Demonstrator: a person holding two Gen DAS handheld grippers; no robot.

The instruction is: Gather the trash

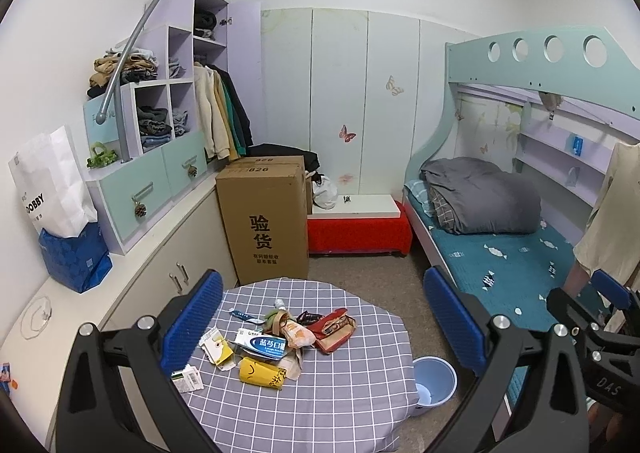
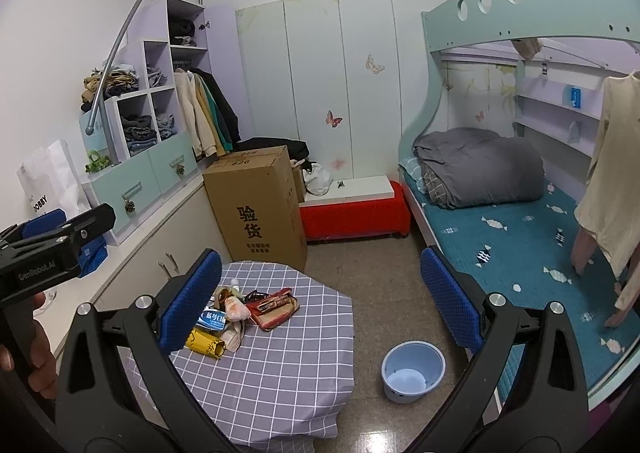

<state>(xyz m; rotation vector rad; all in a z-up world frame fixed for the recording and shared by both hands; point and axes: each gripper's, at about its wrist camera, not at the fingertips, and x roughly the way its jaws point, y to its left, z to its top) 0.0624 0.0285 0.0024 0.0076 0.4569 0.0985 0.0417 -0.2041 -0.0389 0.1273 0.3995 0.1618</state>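
Trash pile [image 1: 280, 341] sits mid-table, lower centre of left wrist view, on the checked cloth [image 1: 320, 413]. Same pile [image 2: 244, 317] in right wrist view is lower left, partly behind that claw's left pad.

Left claw [image 1: 320, 325]: jaws wide apart, nothing held. Pile lies straight ahead and below, between the pads in frame but clearly beyond the tips, no contact. Right claw [image 2: 320, 301]: also wide open, empty. Pile is left of its axis; bare cloth and floor lie between its pads.

Judgement: left claw is nearer and better lined up, so first pick prob goes to it. Right is offset toward the bin side.

Bin [image 2: 413, 371]: blue, on floor, right of table, well apart from pile, looks empty. In left view bin [image 1: 434, 381] peeks out past the table's right edge.

Items, left view:
- yellow packet [image 1: 262, 373], nearest edge of pile, long axis runs left-right, slightly tilted
- blue/white box [image 1: 262, 345], just behind it, axis also roughly left-right
- red wrapper [image 1: 334, 329], right side of pile, axis diagonal toward upper right
- white card scraps [image 1: 188, 377] at lower left, close by left pad

Key relation: long axes lie across the approach line, so jaws closing left-right would grip lengthwise. Wrist roll likely needed, or take the crumpled bits at centre first. Transfer then goes right, to the bin.

Risk: loose stack, a grab may drag neighbours off the cloth.
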